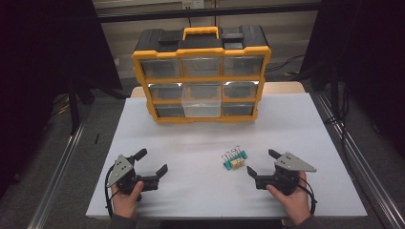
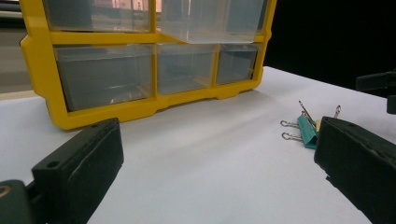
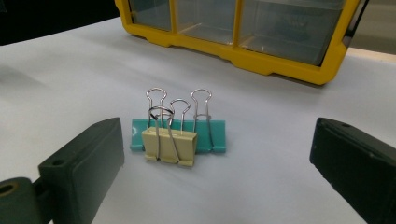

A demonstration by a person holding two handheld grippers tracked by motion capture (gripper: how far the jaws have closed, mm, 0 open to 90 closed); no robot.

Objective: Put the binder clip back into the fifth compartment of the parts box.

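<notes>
Two binder clips stand together on the white table (image 1: 191, 191): a small cream clip (image 3: 169, 144) in front of a wider teal clip (image 3: 212, 135), wire handles up. In the high view the clips (image 1: 234, 160) sit right of centre. My right gripper (image 1: 260, 161) is open just to their right, and its jaws (image 3: 219, 158) frame the clips without touching them. My left gripper (image 1: 154, 161) is open at the front left with nothing in it. In the left gripper view the clips (image 2: 306, 130) peek past its right jaw.
A yellow and black organizer (image 1: 200, 71) with several clear drawers stands at the back centre. Its bottom middle drawer (image 1: 201, 107) is pulled out toward me. Metal rails run along both sides of the table. Bare table lies between the organizer and the grippers.
</notes>
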